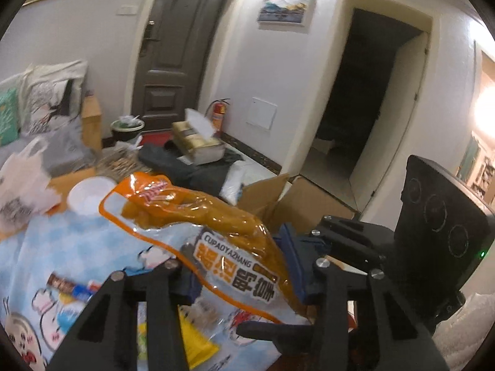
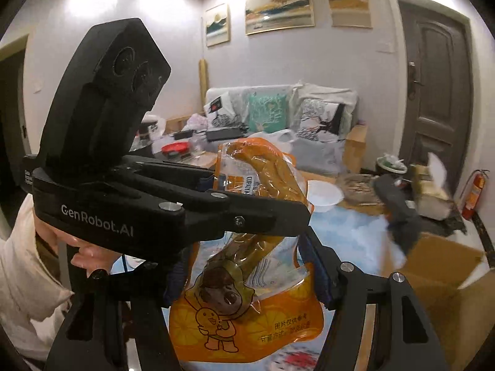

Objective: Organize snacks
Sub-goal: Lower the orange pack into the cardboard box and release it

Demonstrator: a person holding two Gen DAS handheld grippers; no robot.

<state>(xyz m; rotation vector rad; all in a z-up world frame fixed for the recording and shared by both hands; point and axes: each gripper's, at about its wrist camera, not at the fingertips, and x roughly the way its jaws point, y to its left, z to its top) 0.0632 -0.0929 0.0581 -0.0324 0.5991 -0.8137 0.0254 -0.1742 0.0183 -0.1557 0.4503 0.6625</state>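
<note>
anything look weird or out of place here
Yes: both grippers are on the same orange snack pouch in mid-air, the left gripper at its top and the right gripper around its lower half. Nothing looks spilled or torn.

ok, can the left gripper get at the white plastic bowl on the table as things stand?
Probably not yet. The left gripper looks shut on the orange see-through snack pouch, which hangs between its fingers and the white plastic bowl beyond. It would likely have to release the pouch first.
</note>
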